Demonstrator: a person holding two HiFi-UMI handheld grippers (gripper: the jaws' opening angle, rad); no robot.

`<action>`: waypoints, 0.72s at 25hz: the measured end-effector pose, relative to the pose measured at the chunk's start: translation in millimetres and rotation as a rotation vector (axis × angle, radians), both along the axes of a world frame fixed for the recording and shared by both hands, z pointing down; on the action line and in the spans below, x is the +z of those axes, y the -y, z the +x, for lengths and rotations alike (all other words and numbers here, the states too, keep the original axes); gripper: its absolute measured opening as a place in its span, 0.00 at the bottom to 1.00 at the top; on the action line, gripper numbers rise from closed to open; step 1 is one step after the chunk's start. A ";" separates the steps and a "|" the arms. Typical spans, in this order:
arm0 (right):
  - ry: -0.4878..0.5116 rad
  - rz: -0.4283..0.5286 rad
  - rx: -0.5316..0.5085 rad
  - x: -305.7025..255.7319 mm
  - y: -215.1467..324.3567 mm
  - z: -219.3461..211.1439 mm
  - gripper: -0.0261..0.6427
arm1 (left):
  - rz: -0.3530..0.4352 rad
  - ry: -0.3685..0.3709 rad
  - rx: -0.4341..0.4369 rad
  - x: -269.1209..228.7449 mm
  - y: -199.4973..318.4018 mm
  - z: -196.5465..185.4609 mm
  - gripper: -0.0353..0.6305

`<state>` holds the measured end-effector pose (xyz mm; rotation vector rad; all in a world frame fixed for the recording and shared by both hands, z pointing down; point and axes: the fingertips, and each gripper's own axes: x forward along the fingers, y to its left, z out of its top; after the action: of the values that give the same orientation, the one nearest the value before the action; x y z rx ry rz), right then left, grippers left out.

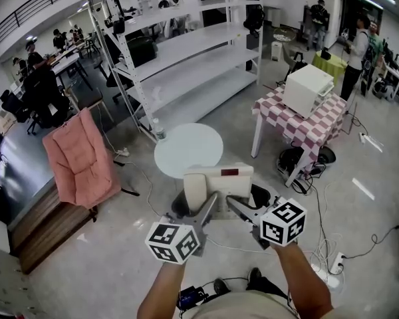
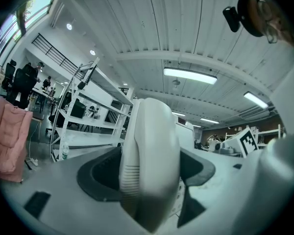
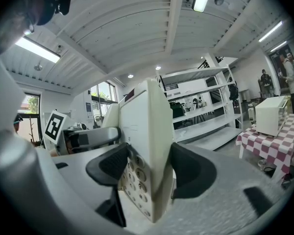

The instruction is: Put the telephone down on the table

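A cream desk telephone (image 1: 219,183) hangs in the air between both grippers, just in front of a round white table (image 1: 188,145). My left gripper (image 1: 208,205) is shut on its left side, where the handset (image 2: 149,165) lies between the dark pads (image 2: 100,175). My right gripper (image 1: 237,206) is shut on the right edge of the telephone's body (image 3: 148,131), the keypad (image 3: 134,180) facing the left pad. In the right gripper view the left gripper (image 3: 88,137) shows beyond the telephone. The telephone's underside is hidden.
A table with a checked cloth (image 1: 306,128) carries a white box (image 1: 307,88) at the right. A tall white shelf rack (image 1: 186,58) stands behind the round table. A pink cushioned chair (image 1: 80,155) is at the left. Cables and a power strip (image 1: 332,261) lie on the floor.
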<state>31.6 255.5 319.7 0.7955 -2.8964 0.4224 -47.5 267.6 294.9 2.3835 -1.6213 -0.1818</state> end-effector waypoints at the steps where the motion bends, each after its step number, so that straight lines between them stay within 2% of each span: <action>1: 0.000 0.001 0.002 0.6 0.7 -1.4 0.43 | 0.000 0.000 0.002 0.7 0.8 -1.3 0.56; 9: -0.001 -0.010 0.005 4.2 15.7 -11.3 0.43 | -0.011 -0.001 0.005 4.2 16.1 -11.5 0.56; 18: 0.011 -0.033 -0.025 18.3 72.4 -9.8 0.43 | -0.032 0.009 -0.024 17.2 71.2 -9.3 0.56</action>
<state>21.8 183.1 338.1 0.7540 -2.8982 0.4722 -56.8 196.4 312.1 2.3450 -1.6454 -0.1490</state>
